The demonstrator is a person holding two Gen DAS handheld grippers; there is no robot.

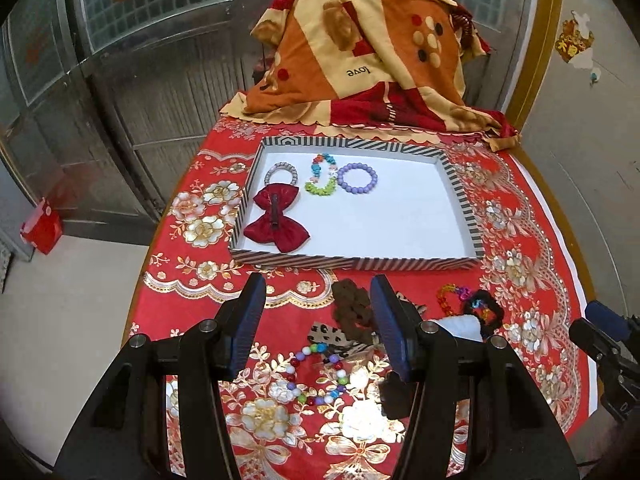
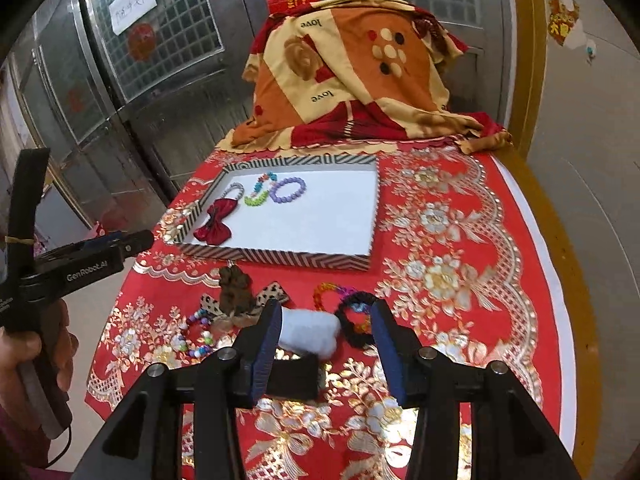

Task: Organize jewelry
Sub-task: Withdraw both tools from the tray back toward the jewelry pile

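A striped-rim white tray (image 1: 352,263) (image 2: 280,258) holds a red bow (image 1: 276,224) (image 2: 213,222), a silver ring bracelet (image 1: 281,174), a multicoloured flower bracelet (image 1: 320,176) and a purple bead bracelet (image 1: 357,178) (image 2: 289,191). In front of it lie a brown scrunchie (image 1: 352,306) (image 2: 234,288), a leopard bow (image 2: 276,294), a bead bracelet (image 1: 316,376) (image 2: 196,336), a white fluffy piece (image 2: 310,332), a black scrunchie (image 2: 354,320) and a rainbow bracelet (image 1: 450,296). My left gripper (image 1: 316,324) is open above the beads. My right gripper (image 2: 326,346) is open around the white piece.
A red floral tablecloth (image 1: 520,240) covers the table. A draped orange and red cloth (image 1: 360,60) stands behind the tray. A small red box (image 1: 42,226) sits on the floor at left. Metal doors stand behind.
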